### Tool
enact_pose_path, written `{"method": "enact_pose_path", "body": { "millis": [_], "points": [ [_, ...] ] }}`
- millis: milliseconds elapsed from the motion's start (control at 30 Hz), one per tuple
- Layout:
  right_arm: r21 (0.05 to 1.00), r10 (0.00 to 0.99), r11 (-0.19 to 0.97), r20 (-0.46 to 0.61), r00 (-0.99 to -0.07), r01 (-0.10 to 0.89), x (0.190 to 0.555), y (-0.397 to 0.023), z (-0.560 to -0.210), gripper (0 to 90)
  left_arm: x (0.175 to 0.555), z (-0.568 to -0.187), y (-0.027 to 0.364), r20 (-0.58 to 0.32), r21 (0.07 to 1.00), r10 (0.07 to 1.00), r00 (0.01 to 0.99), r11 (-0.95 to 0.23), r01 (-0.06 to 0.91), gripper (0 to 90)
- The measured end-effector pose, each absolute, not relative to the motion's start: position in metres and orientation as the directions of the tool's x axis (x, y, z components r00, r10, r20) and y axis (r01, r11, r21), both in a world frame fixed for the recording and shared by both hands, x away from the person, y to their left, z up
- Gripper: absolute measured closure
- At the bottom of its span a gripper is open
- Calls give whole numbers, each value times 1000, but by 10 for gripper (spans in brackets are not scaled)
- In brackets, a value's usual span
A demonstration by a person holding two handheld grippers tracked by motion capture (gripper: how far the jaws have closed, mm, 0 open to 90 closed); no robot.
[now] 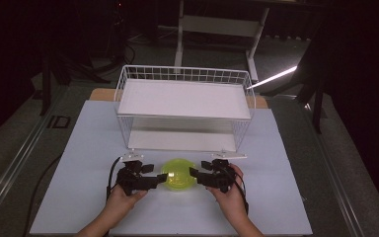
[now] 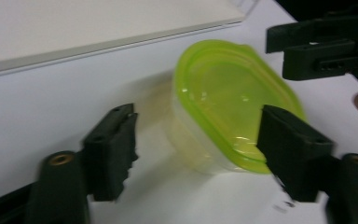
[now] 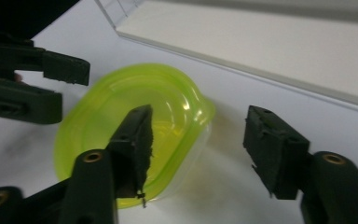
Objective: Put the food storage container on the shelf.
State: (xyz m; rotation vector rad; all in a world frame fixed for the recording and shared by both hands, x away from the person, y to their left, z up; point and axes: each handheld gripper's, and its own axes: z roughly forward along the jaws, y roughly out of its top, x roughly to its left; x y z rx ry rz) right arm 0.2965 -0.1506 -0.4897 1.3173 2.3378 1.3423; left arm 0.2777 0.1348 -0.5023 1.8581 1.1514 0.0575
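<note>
A clear container with a lime-green lid [image 1: 179, 174] sits on the white table [image 1: 89, 148], just in front of the wire rack. My left gripper [image 1: 162, 178] is at its left side, held by a hand, and my right gripper [image 1: 194, 173] is at its right side. In the left gripper view the container [image 2: 228, 98] lies between the open jaws of the left gripper [image 2: 200, 151], close to the right jaw. In the right gripper view the right gripper [image 3: 203, 149] is open, its left jaw over the lid [image 3: 168, 98]. Neither gripper holds anything.
A white wire rack [image 1: 185, 74] with two shelves stands at the back middle of the table; its lower shelf [image 2: 74, 23] [image 3: 284, 46] is right behind the container. Dark floor and table legs lie beyond the table.
</note>
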Motion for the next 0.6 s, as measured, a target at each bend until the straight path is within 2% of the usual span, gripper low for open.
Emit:
{"method": "enact_pose_path", "body": {
  "millis": [33, 67, 167, 267, 600],
  "points": [
    [744, 747, 217, 290, -598, 632, 298, -150, -492, 522, 278, -503, 135, -396, 711, 729, 558, -142, 689, 440],
    [736, 748, 226, 288, -597, 638, 298, -149, -493, 594, 278, -503, 135, -401, 707, 728, 557, -141, 693, 483],
    [731, 753, 229, 285, -593, 643, 296, -148, -493, 616, 278, -503, 135, -426, 697, 714, 556, -132, 704, 527],
    [717, 740, 241, 301, -602, 654, 295, -144, -496, 651, 279, -503, 134, -451, 684, 700, 553, -127, 718, 622],
    [677, 732, 205, 373, -570, 707, 293, -147, -494, 685, 272, -500, 132, -431, 688, 720, 544, -127, 714, 680]
  ]
}}
